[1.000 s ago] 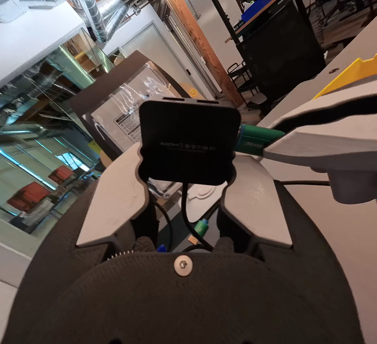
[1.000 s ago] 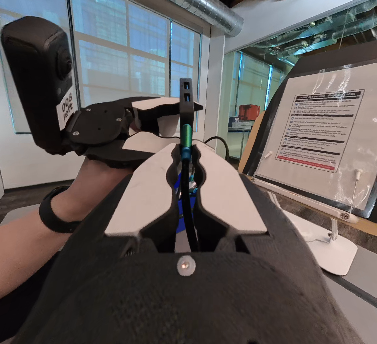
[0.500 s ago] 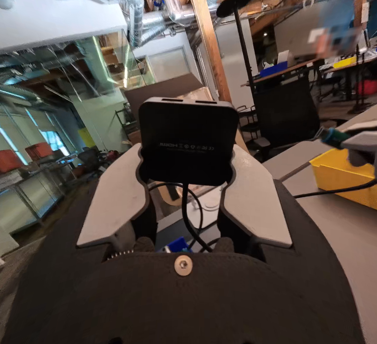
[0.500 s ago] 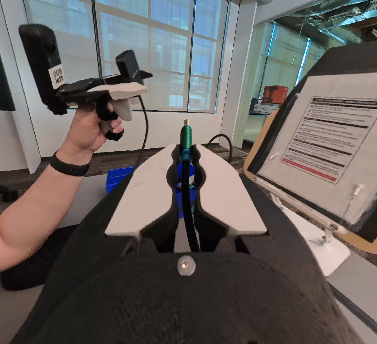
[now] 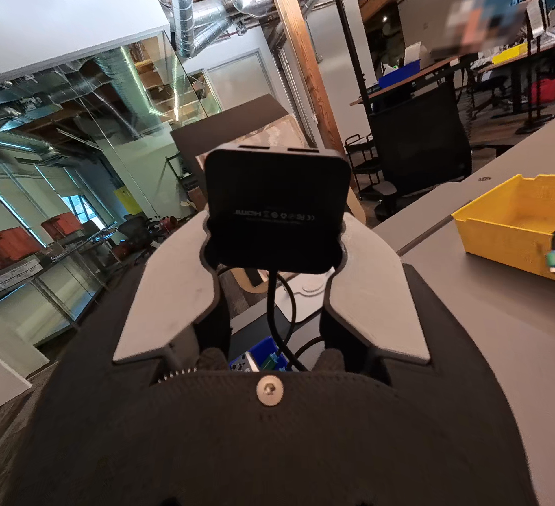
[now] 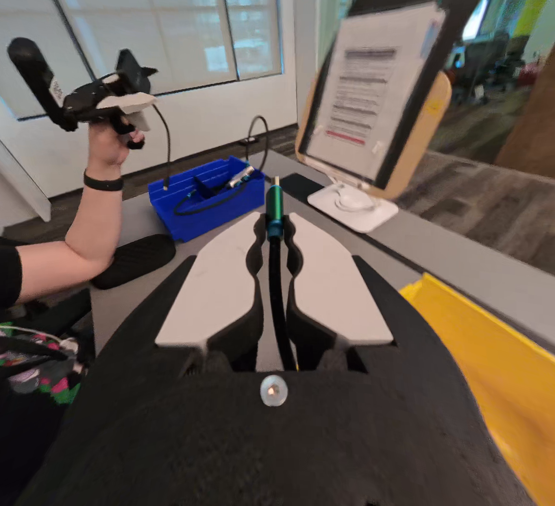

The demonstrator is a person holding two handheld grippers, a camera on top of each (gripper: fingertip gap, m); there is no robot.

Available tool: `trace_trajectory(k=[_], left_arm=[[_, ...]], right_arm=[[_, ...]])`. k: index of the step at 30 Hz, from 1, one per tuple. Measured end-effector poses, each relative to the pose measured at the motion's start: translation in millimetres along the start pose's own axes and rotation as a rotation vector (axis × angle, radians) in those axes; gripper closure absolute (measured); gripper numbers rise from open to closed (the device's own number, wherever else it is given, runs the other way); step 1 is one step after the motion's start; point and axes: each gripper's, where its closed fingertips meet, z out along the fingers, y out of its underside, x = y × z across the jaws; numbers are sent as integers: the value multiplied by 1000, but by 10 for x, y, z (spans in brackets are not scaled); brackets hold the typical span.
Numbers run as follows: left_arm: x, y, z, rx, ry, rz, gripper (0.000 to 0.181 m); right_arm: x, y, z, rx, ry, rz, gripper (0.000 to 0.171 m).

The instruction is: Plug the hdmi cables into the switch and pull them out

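My left gripper (image 5: pixel 274 239) is shut on a black square HDMI switch (image 5: pixel 277 197) and holds it up in the air; its own black lead (image 5: pixel 274 305) hangs down between the fingers. Both ports on its far edge are empty. My right gripper (image 6: pixel 274 221) is shut on a black HDMI cable with a green plug (image 6: pixel 274 203), the metal tip pointing forward, low over the grey table (image 6: pixel 435 254). In the right wrist view the left gripper (image 6: pixel 132 95) with the switch (image 6: pixel 130 68) is far off at upper left, well apart from the plug.
A blue bin (image 6: pixel 207 197) with cables stands on the table ahead of the right gripper. A yellow bin (image 5: pixel 507 221) is at the right, also in the right wrist view (image 6: pixel 486 371). A framed sheet on a white stand (image 6: pixel 372 95) stands at the back right. A person's forearm (image 6: pixel 87 236) is at left.
The green plug was in the switch's side a second ago; it has come out. The right gripper has moved away and down towards the table with the cable. The left gripper kept the switch raised.
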Motion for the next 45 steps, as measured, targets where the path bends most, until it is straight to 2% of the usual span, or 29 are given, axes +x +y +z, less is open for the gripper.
trace_trajectory(k=[3, 5, 7, 10, 14, 20, 24, 27, 28, 31, 35, 37, 40, 42, 45], left_arm=[[118, 46, 70, -26, 27, 18, 106], [177, 74, 110, -42, 29, 44, 106], [235, 107, 148, -61, 37, 64, 106], [289, 148, 191, -77, 47, 73, 106], [325, 190, 221, -92, 58, 70, 106], [384, 205, 238, -100, 74, 73, 106], [486, 225, 272, -109, 107, 69, 106], [596, 252, 307, -121, 138, 78, 106], [636, 264, 320, -127, 147, 85, 106], [813, 288, 359, -138, 201, 94, 106], [1181, 345, 421, -151, 325, 93, 107], [1355, 390, 460, -153, 355, 137, 107], [1541, 490, 527, -174, 340, 266, 107], [1634, 575, 562, -202, 323, 356, 107], [1765, 681, 597, -235, 331, 415, 106]], right_arm=[[331, 134, -263, 28, 22, 117, 160], [397, 112, -416, 99, -13, 153, 160], [473, 252, -503, 73, -26, 192, 160], [848, 875, -540, -178, 131, 341, 159], [885, 1679, -413, -514, 46, 473, 159], [873, 2337, -61, -828, -77, 537, 157], [884, 2505, 112, -890, -124, 559, 154], [668, 2230, 188, -730, -326, 591, 145], [663, 2131, 164, -687, -327, 572, 143], [824, 1792, 111, -559, -173, 372, 141], [782, 1027, 260, -309, -24, 32, 132], [494, 662, 450, -193, -64, -97, 127], [-10, 336, 832, -114, -154, -165, 118], [-334, 222, 1127, -82, -211, -148, 117], [-873, 196, 1501, -53, -396, -18, 114]])
